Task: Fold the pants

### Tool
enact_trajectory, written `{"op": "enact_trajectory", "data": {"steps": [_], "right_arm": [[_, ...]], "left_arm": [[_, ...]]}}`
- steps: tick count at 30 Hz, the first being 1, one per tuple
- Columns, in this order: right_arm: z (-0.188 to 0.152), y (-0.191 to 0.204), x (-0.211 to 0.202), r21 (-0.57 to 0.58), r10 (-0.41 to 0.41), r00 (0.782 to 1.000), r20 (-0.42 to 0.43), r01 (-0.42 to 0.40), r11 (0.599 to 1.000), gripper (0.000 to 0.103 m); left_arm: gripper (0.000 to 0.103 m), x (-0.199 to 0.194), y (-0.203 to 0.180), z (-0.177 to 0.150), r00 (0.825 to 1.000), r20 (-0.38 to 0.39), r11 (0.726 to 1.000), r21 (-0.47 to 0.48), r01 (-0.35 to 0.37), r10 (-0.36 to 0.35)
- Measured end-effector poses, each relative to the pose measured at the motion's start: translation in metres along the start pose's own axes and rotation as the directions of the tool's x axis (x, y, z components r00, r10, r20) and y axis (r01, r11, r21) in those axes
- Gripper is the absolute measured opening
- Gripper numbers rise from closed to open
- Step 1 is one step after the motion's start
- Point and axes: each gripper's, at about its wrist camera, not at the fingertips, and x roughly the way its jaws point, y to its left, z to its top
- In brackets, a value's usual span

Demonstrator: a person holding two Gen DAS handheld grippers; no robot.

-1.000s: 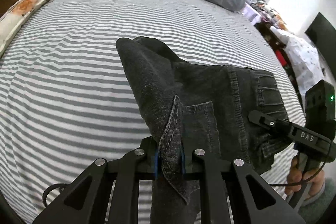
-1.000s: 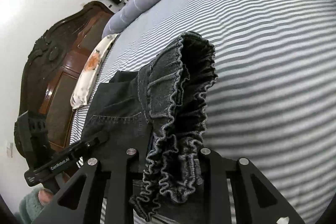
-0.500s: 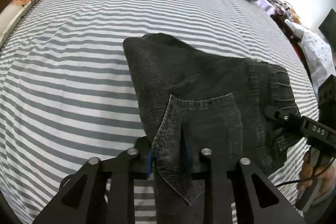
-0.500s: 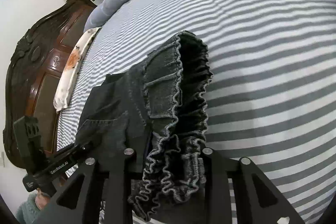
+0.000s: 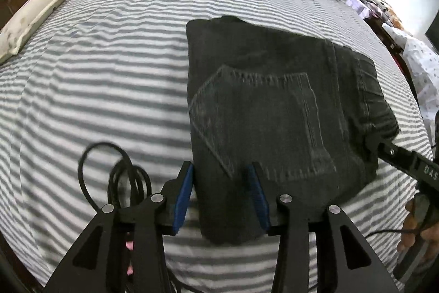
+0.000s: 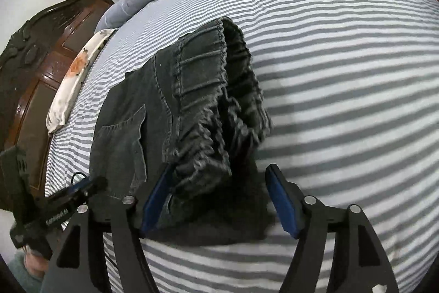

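Both claws, left and right, tilted down, just spread apart over folded pants.

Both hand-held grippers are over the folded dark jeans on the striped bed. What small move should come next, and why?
Probably lift both clear. The left hand-held gripper and right hand-held gripper have just been opening, their blue pads no longer pinching the jeans, which lie folded on the striped sheet, pocket up. Then judge whether the bunched waistband needs smoothing.
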Motion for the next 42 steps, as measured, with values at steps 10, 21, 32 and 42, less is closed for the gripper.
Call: {"op": "enact_trajectory", "data": {"steps": [10,21,32,42], "right_arm": [[0.002,0.017,0.005,-0.022,-0.116,0.993,0.010,0.116,0.993,0.072],[-0.023,0.064,-0.046,-0.152,-0.212,0.970,0.117,0.229,0.962,0.086],[-0.057,0.108,-0.088,-0.244,-0.259,0.942,0.213,0.308,0.919,0.099],[-0.079,0.115,-0.096,-0.260,-0.286,0.934,0.214,0.336,0.905,0.100]], "left_arm": [[0.046,-0.019,-0.009,-0.018,0.997,0.027,0.997,0.035,-0.075,0.074],[0.069,-0.064,-0.015,-0.042,0.994,0.070,0.996,0.015,-0.086,0.085],[0.074,-0.110,-0.025,-0.065,0.978,0.151,0.989,-0.022,-0.144,0.146],[0.074,-0.135,-0.026,-0.080,0.955,0.206,0.976,-0.039,-0.212,0.216]]}}
